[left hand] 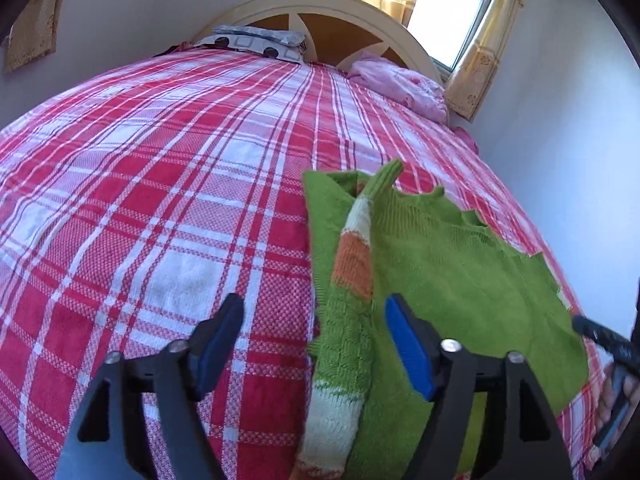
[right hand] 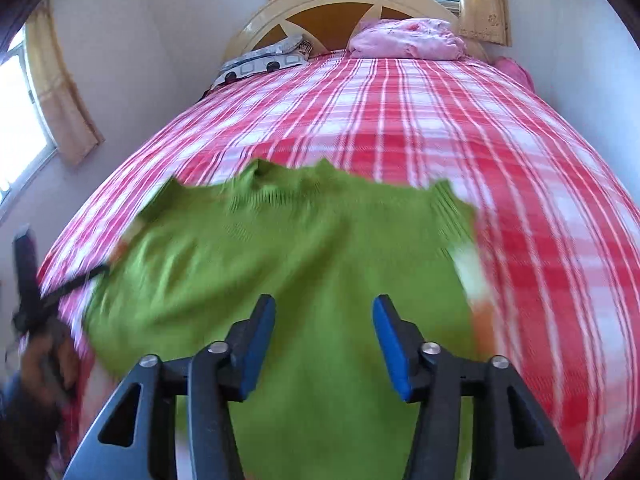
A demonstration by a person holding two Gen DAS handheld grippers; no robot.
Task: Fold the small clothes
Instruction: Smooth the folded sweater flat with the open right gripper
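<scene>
A small green knitted sweater (left hand: 460,272) lies flat on the red-and-white plaid bed (left hand: 160,184). One sleeve (left hand: 352,264), striped orange and white, is folded in along the sweater's left side. My left gripper (left hand: 314,312) is open just above that sleeve, and its blue pads (left hand: 412,352) do not press on it. In the right wrist view the sweater (right hand: 300,248) is blurred, with its collar at the far edge and an orange-and-white sleeve (right hand: 476,292) at its right side. My right gripper (right hand: 324,308) hovers open over the sweater's near middle with nothing between its pads.
A patterned pillow (left hand: 260,42) and a pink bundle of cloth (left hand: 400,84) lie by the cream headboard (left hand: 320,4). A curtained window (left hand: 448,12) is behind it, and a wall (left hand: 560,140) runs close along the bed's right side. A hand (right hand: 48,356) is at the left edge.
</scene>
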